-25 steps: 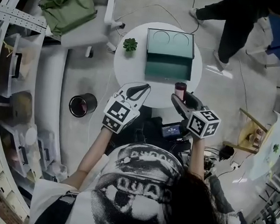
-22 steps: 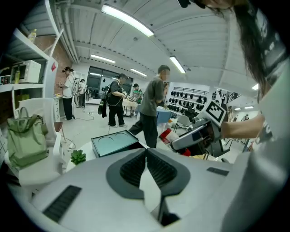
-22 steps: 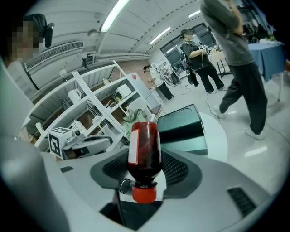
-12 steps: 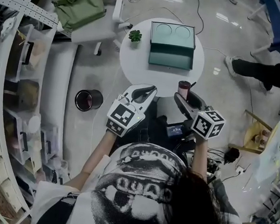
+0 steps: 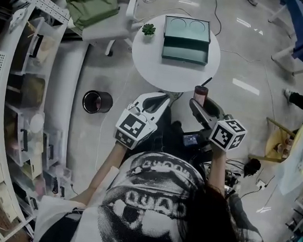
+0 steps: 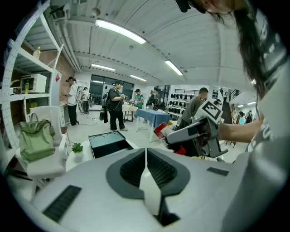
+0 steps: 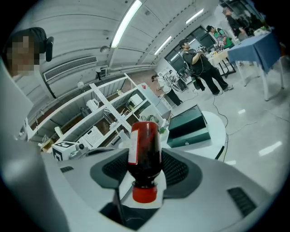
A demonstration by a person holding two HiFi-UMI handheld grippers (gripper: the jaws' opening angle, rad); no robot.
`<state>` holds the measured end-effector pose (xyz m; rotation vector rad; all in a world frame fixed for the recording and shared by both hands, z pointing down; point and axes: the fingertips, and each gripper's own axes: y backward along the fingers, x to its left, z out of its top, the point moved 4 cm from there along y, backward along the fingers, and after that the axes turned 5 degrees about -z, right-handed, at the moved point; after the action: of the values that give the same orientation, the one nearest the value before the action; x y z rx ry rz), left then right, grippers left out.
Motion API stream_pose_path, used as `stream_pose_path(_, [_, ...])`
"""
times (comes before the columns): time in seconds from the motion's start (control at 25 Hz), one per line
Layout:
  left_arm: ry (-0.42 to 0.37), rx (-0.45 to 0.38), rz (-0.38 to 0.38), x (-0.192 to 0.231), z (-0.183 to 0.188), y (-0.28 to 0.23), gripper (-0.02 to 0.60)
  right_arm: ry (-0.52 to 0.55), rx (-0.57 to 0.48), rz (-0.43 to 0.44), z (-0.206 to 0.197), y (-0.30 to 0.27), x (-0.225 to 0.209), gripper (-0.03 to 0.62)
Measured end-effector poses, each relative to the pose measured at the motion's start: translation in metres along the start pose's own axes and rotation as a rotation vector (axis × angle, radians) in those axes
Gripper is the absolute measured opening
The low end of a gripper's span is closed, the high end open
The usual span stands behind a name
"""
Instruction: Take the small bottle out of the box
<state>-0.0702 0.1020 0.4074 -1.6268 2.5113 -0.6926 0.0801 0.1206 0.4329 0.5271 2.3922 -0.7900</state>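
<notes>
Where the right claw (image 5: pixel 200 102) grasps the small bottle (image 7: pixel 145 145) near its neck, red cap toward that claw's camera, the bottle hangs outside the box (image 5: pixel 186 39), just off the round white table (image 5: pixel 146 60) at its 5 o'clock edge. The green box lies open on the table toward 12 o'clock, with a small plant (image 5: pixel 149 29) at its 10 o'clock. The left claw (image 5: pixel 161 99) is clenched, its jaws pressed together, at the table's 6 o'clock edge. A dark bucket (image 5: pixel 97 101) stands on the floor at the table's 8 o'clock.
</notes>
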Motion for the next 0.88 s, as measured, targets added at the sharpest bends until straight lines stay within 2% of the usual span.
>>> stream_pose_path(0.56, [-0.012,-0.026,0.019,-0.042,-0.006,0.009,0.020,-0.007,-0.045,0.044,-0.011,0.039,0.008,0.222])
stream_pose_path(0.88, [-0.020,-0.031,0.011,-0.048,-0.004,0.007,0.019,-0.009,-0.056,0.048,-0.011,0.045,0.007,0.222])
